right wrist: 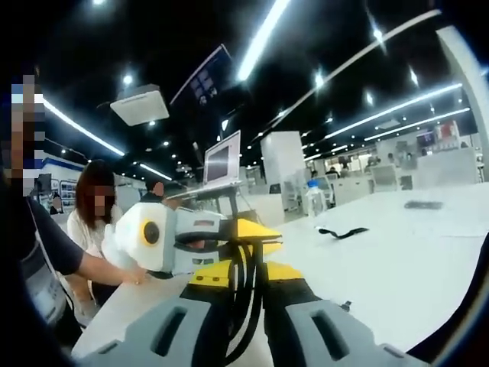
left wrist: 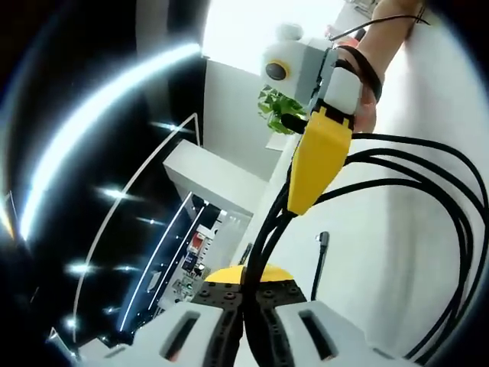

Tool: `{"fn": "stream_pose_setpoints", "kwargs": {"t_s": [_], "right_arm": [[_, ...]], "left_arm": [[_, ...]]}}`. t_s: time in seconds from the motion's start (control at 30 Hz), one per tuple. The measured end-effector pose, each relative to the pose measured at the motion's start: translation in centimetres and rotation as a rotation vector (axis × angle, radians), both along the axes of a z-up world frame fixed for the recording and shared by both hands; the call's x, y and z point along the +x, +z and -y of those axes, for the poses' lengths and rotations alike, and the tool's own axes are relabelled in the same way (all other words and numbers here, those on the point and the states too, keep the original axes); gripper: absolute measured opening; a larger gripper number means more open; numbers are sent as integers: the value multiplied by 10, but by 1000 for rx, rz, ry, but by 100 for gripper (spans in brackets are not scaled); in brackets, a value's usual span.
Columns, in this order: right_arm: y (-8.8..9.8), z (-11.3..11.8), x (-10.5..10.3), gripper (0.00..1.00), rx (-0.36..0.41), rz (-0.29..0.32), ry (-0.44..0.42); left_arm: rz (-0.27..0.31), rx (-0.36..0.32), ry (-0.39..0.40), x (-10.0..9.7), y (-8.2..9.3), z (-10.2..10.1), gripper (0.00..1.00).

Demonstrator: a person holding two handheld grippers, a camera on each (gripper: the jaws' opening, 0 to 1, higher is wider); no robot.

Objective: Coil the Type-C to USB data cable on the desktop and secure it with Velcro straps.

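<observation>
Cable already looped few turns over white bench. Left claw and right claw both clamped on bundle. Velcro strap lying apart on bench, not on yet.

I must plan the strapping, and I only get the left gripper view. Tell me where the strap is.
Observer: In the right gripper view a black strap lies flat on the desk, beyond the left gripper and apart from the cable.
Operator: Name whatever lies near it.
Observer: A dark flat item lies farther along the desk, apart from the strap. I cannot tell what it is.
Operator: Report anyone close by.
Observer: A person's arm reaches to the desk edge, beside the left gripper.
</observation>
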State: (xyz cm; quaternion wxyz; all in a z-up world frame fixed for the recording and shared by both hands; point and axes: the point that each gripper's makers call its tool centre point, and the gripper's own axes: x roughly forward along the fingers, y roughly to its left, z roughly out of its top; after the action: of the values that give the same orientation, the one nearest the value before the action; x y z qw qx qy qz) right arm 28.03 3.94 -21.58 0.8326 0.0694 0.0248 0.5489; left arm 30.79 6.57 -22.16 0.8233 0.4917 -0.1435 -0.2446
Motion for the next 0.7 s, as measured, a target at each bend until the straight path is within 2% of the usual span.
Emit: {"fn": "stream_pose_setpoints", "kwargs": {"t_s": [0.2, 0.27, 0.4, 0.53, 0.7], "right_arm": [[22, 17, 12, 14, 169, -73, -55], [21, 25, 22, 14, 182, -97, -104], [-4, 41, 46, 14, 69, -55, -231], [-28, 46, 59, 15, 1, -104, -291], [-47, 46, 66, 15, -31, -144, -314]], "left_arm": [[-2, 6, 8, 1, -1, -1, 4], [1, 2, 9, 0, 1, -2, 4], [10, -7, 15, 0, 5, -3, 4], [25, -19, 25, -1, 11, -6, 4], [40, -41, 26, -3, 20, -9, 4]]}}
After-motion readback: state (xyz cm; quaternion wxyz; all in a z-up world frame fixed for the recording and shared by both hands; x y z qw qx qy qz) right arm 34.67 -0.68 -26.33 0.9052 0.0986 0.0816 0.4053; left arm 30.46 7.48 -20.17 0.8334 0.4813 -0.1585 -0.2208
